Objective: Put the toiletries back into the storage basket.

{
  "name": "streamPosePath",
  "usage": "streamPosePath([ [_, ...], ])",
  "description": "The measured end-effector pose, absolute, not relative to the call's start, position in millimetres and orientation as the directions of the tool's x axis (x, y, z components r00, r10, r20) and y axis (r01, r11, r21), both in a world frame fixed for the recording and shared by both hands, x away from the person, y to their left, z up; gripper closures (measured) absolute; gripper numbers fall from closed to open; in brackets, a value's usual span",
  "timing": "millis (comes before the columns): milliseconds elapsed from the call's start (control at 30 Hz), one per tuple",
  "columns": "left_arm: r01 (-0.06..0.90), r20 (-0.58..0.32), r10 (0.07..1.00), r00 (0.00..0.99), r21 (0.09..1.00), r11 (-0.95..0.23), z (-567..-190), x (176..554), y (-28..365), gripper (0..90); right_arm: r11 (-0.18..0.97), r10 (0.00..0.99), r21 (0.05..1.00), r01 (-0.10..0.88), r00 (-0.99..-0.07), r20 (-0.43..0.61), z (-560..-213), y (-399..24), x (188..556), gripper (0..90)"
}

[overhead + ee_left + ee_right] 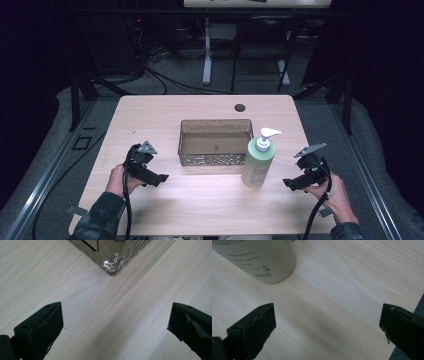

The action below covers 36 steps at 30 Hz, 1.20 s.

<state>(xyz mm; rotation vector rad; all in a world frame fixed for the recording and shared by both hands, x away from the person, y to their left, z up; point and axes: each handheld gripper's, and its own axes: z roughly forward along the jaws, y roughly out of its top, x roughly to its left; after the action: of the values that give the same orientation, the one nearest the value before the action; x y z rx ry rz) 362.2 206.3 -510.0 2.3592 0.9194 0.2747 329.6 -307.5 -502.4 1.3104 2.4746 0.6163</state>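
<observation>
The pump bottle (258, 161) stands on the counter (200, 210), just right of the tray (216, 142), outside it. Both right gripper (289, 184) and left gripper (162, 178) jaws gape empty; placement remains.

Both grippers held low, jaws spread wide

The left gripper (159, 178) sits in the person's left hand (119, 181), jaws pointing inward and apart, nothing between them (the left gripper view shows the gap plainly). The right gripper (290, 184), held in the right hand (338, 196), points inward too, its jaws wide and empty. Both sleeved forearms enter from the bottom edge.
</observation>
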Motion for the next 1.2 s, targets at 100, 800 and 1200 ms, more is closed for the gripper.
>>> streamPosePath([
  [100,0.552,-0.023,0.671,0.742,0.588,-0.591,-510,362,207,0.0,0.507,0.825,0.487,0.712,-0.564,-0.035,-500,-305,330,0.0],
  [800,0.561,-0.037,0.672,0.739,0.587,-0.584,-511,361,208,0.0,0.653,0.715,0.420,0.630,-0.696,-0.067,-472,-292,330,0.0],
  [1200,0.557,-0.038,0.668,0.743,0.590,-0.585,-511,361,208,0.0,0.687,0.680,0.413,0.599,-0.729,-0.074,-435,-290,338,0.0],
])
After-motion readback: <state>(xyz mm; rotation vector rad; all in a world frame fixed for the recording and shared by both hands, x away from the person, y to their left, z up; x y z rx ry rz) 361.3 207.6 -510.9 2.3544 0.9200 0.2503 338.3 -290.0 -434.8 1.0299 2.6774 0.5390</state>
